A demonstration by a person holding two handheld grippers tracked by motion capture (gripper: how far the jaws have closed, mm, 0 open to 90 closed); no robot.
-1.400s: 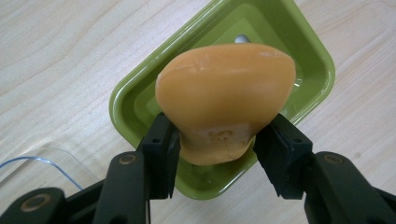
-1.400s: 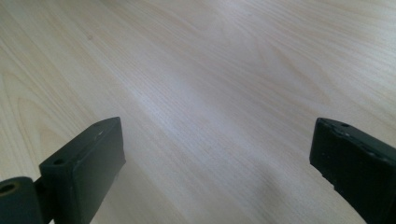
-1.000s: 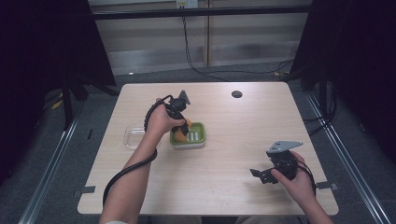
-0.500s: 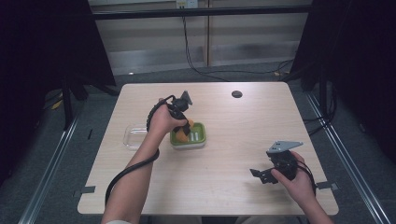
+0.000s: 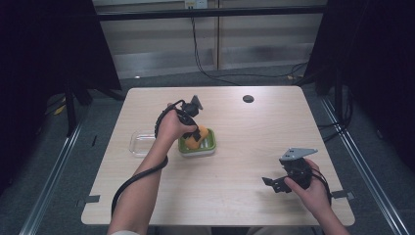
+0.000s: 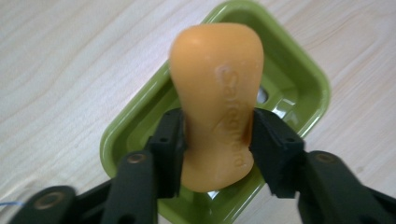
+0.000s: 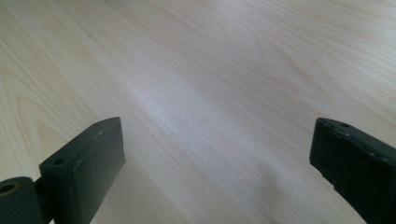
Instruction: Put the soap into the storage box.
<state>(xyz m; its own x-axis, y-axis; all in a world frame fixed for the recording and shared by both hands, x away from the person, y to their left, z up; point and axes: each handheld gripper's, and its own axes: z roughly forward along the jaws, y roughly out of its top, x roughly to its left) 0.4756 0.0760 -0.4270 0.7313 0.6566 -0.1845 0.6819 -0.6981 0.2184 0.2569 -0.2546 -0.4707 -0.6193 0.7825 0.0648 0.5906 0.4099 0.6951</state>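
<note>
Jaws of the left gripper (image 6: 217,140) clamp an orange soap bar (image 6: 217,93) above the green dish (image 6: 299,74). Right gripper (image 7: 217,154) rests wide apart over bare table (image 7: 196,70).

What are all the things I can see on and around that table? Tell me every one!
Pale wooden table: one, light wood, middle of the high view.
Orange soap bar with embossed lettering: one, orange, pinched between the left tool's jaws, over the green dish.
Green rectangular plastic soap dish: one, green, on the table left of centre.
Clear plastic lid or tray: one, see-through, on the table just left of the green dish.
Small round dark disc or hole: one, dark, near the table's far edge; which it is I cannot tell.
Grey tape strips: two, at the table's near corners.
Left tool: one, black, shut on the soap.
Right tool: one, black, jaws wide apart above bare table.
</note>
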